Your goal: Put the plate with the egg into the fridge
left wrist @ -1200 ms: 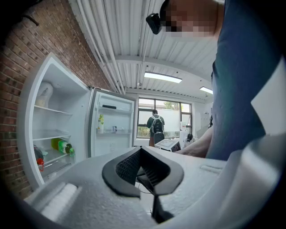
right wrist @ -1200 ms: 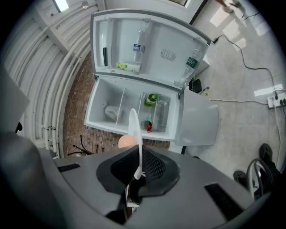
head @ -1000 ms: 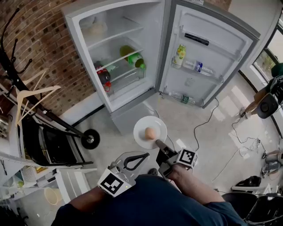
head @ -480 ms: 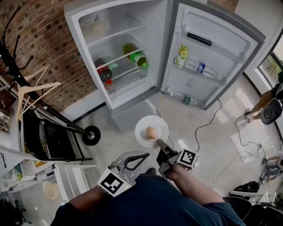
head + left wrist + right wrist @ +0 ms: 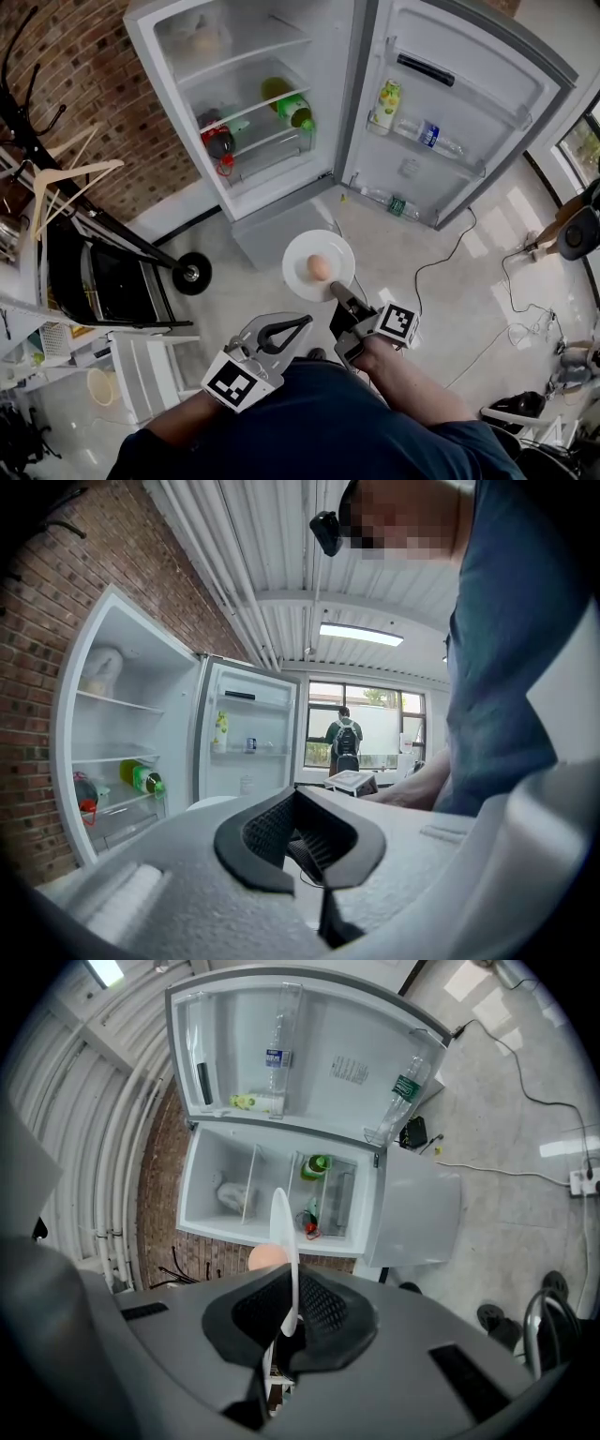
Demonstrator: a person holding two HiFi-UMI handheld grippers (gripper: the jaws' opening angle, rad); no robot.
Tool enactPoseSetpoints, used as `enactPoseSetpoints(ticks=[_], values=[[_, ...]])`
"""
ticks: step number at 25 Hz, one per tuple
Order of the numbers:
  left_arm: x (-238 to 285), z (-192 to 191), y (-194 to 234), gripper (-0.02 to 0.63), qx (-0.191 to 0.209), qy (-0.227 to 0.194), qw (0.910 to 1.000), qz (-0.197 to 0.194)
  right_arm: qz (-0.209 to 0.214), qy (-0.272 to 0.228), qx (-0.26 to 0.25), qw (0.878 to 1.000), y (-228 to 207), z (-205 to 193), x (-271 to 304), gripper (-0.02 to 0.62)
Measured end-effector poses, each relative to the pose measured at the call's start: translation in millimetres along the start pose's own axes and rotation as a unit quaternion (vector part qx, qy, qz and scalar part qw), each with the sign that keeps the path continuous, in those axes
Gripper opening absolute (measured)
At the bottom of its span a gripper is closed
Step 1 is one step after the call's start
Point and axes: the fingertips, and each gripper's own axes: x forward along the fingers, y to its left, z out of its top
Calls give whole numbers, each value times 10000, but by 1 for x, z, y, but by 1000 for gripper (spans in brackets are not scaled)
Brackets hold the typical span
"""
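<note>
From the head view, my right tongs (image 5: 336, 288) are clamped on the near rim of the white plate (image 5: 305, 255). The egg (image 5: 320, 268) sits a little right of the plate's centre. The plate hangs in the air over the floor (image 5: 422, 309), in front of the fridge (image 5: 281, 192) but well short of it. The fridge door (image 5: 469, 122) stands wide open, so that step is done. My left tongs (image 5: 306, 322) are held low beside the right ones, closed on nothing.

In the left gripper view, the left tongs (image 5: 294, 797) have their tips together and carry nothing. Beyond them I see the open fridge (image 5: 70, 789) with a green bottle (image 5: 142, 778) on a middle shelf.

In the right gripper view, the plate (image 5: 284, 1241) stands edge-on between the pads of the right tongs (image 5: 289, 1321), firmly pinched, with the egg (image 5: 266, 1257) peeking out on its left side. The fridge (image 5: 202, 1227) lies straight ahead.

I'd call the task roughly half done. The plate is picked up and the door is open. I have yet to carry it in level, set it on a free shelf and let go. The egg could roll if I tilt the plate.
</note>
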Motion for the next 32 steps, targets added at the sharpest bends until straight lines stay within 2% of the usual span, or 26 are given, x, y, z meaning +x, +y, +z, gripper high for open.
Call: enactPoseSetpoints(ticks=[9,25,32], values=[[22,2,48,3,-60,-155,9998,-75,-138,13,-88,9999,-4,27,43,18],[45,30,242,3,-96,-268,9990,-333,-263,-318,-64,9991,26,93,205,18],[48,31,293,3,-147,-265,9987,-400,-221,-420,-115,9988,38,113,263,18]])
